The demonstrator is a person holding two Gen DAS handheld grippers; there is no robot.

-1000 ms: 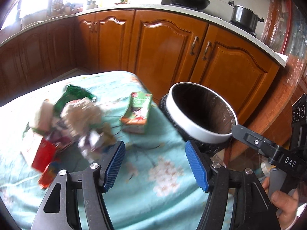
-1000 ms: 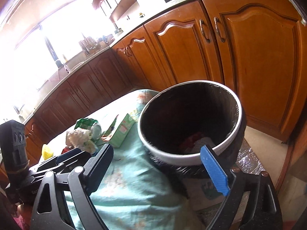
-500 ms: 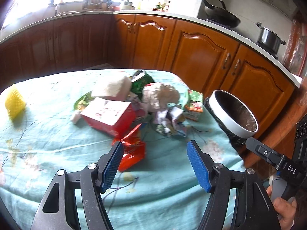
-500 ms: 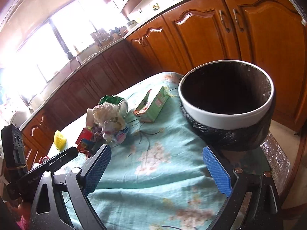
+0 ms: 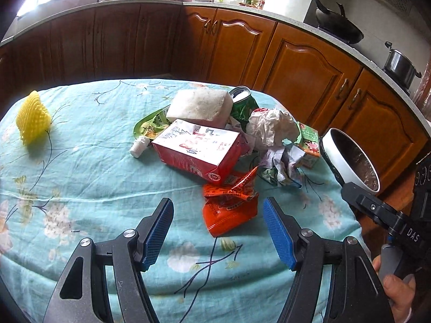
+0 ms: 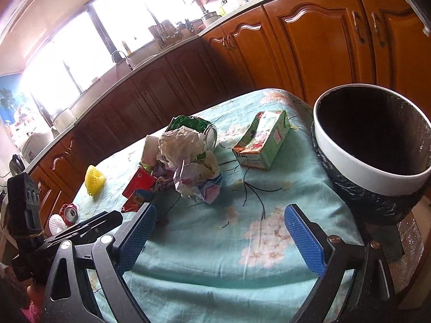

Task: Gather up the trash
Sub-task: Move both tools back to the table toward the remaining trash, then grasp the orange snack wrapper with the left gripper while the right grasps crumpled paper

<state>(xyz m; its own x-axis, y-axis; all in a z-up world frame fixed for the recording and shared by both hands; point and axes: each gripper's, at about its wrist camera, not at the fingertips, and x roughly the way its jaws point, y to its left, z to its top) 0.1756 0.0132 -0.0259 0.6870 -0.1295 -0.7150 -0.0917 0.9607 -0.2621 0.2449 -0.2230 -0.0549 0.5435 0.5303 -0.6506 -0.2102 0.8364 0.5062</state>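
Note:
A pile of trash lies on the teal flowered tablecloth (image 5: 80, 177): a red and white carton (image 5: 196, 150), an orange snack wrapper (image 5: 229, 207), crumpled paper (image 5: 269, 129), a white foam block (image 5: 199, 105), a green can (image 5: 242, 102) and a green juice box (image 5: 308, 145). The white-rimmed bin (image 5: 350, 158) with a black liner stands off the table's right edge. My left gripper (image 5: 218, 231) is open and empty, just short of the orange wrapper. My right gripper (image 6: 221, 234) is open and empty, near the crumpled paper (image 6: 183, 145), left of the bin (image 6: 371, 145).
A yellow foam net (image 5: 33, 118) lies at the table's far left. A small white bottle (image 5: 138, 146) lies beside the carton. A crushed red can (image 6: 69, 212) and a white foam net (image 6: 56, 223) show at the left. Wooden cabinets (image 5: 296, 62) stand behind.
Both grippers have drawn back from the bin towards the table's near side. The left view has swung left, so the whole trash pile and the yellow net show now.

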